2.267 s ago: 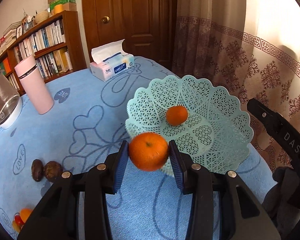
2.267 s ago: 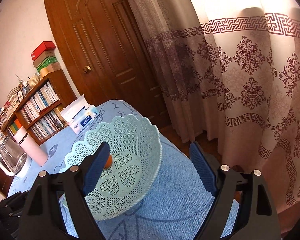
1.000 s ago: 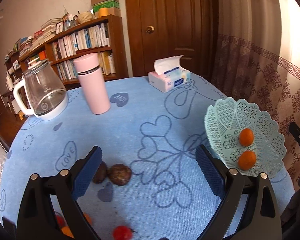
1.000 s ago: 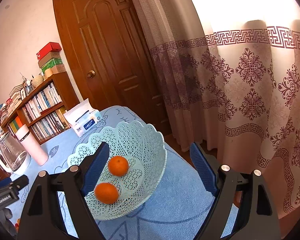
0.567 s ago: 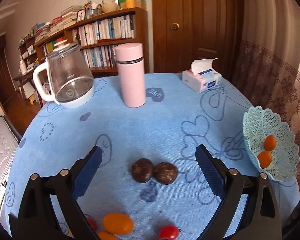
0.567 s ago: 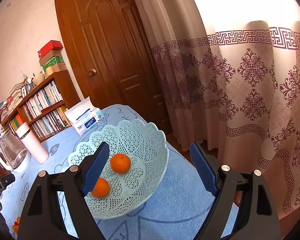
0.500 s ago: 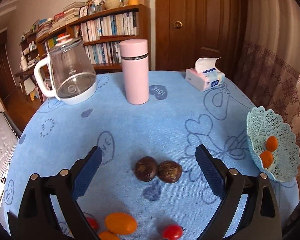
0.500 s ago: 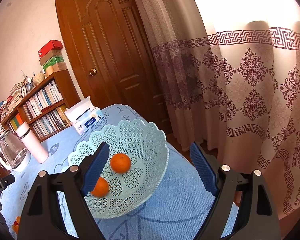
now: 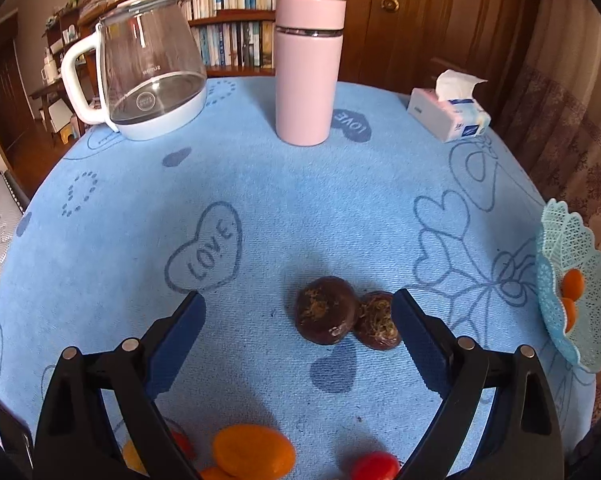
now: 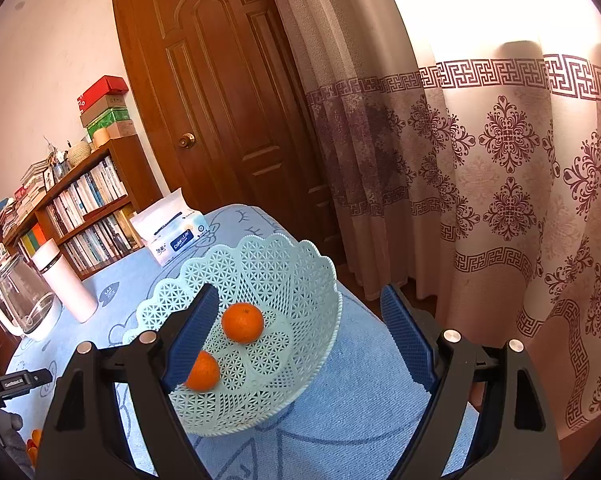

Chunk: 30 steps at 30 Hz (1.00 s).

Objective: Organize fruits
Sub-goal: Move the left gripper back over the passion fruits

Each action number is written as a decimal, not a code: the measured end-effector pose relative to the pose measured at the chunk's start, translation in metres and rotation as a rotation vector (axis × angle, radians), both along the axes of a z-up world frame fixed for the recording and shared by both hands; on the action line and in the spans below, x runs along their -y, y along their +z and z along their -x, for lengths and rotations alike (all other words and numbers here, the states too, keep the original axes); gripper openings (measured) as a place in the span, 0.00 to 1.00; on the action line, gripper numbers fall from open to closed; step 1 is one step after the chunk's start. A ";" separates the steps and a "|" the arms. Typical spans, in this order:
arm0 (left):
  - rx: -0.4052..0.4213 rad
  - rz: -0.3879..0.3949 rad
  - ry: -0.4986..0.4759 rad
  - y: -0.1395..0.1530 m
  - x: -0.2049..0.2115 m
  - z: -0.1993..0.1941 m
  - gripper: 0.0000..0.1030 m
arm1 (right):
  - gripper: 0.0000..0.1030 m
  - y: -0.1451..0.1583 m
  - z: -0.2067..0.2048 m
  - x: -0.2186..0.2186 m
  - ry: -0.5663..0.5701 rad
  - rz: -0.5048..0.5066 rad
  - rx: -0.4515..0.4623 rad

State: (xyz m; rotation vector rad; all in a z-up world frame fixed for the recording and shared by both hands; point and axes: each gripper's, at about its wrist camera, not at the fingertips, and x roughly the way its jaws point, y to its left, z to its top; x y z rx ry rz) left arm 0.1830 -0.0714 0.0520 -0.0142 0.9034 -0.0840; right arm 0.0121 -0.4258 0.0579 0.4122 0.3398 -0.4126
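Note:
My left gripper (image 9: 298,308) is open and empty above the blue tablecloth. Two dark brown round fruits (image 9: 326,315) (image 9: 378,325) lie touching each other between its fingers, toward the right one. An orange fruit (image 9: 253,455) and a red tomato (image 9: 375,466) lie at the near edge. The mint lattice basket (image 10: 300,280) holds two oranges (image 10: 242,322) (image 10: 202,371); it also shows at the right of the left wrist view (image 9: 592,336). My right gripper (image 10: 300,312) is open and empty just above the basket.
A glass kettle (image 9: 148,68), a pink flask (image 9: 308,68) and a tissue pack (image 9: 448,118) stand at the far side of the table. A bookshelf, a wooden door and a curtain (image 10: 500,200) are behind. The table edge runs close to the right of the basket.
My left gripper let go of the orange into the basket, opened, swung left and came lower toward the two dark fruits. The right gripper has barely moved.

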 end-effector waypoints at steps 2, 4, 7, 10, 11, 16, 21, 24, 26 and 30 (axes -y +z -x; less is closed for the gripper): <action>-0.013 -0.016 -0.003 -0.004 0.003 -0.005 0.90 | 0.82 0.000 0.000 0.000 0.002 -0.001 -0.002; -0.022 -0.042 -0.006 -0.008 0.006 -0.009 0.90 | 0.82 0.000 0.000 0.000 0.004 -0.003 -0.003; -0.040 -0.089 0.001 -0.013 0.006 -0.015 0.90 | 0.82 -0.001 -0.001 0.000 0.004 -0.006 -0.002; -0.047 -0.085 0.006 -0.015 -0.002 -0.017 0.91 | 0.82 0.000 -0.001 0.000 0.006 -0.008 -0.002; -0.046 -0.083 0.006 -0.014 -0.005 -0.016 0.91 | 0.82 0.000 -0.001 0.000 0.006 -0.008 -0.002; -0.003 -0.117 0.005 -0.005 -0.018 -0.009 0.91 | 0.82 -0.001 -0.001 0.000 0.004 -0.010 -0.002; 0.016 -0.161 0.057 0.000 -0.042 -0.004 0.91 | 0.82 0.000 -0.001 0.000 0.005 -0.008 -0.002; -0.002 -0.152 0.087 -0.003 -0.058 -0.005 0.91 | 0.82 -0.001 -0.001 0.000 0.005 -0.007 -0.003; -0.005 -0.142 0.090 -0.005 -0.062 -0.003 0.91 | 0.82 -0.001 -0.001 0.000 0.004 -0.007 -0.004; 0.006 -0.125 0.065 -0.004 -0.059 0.002 0.91 | 0.82 -0.001 -0.001 0.001 0.003 -0.006 -0.008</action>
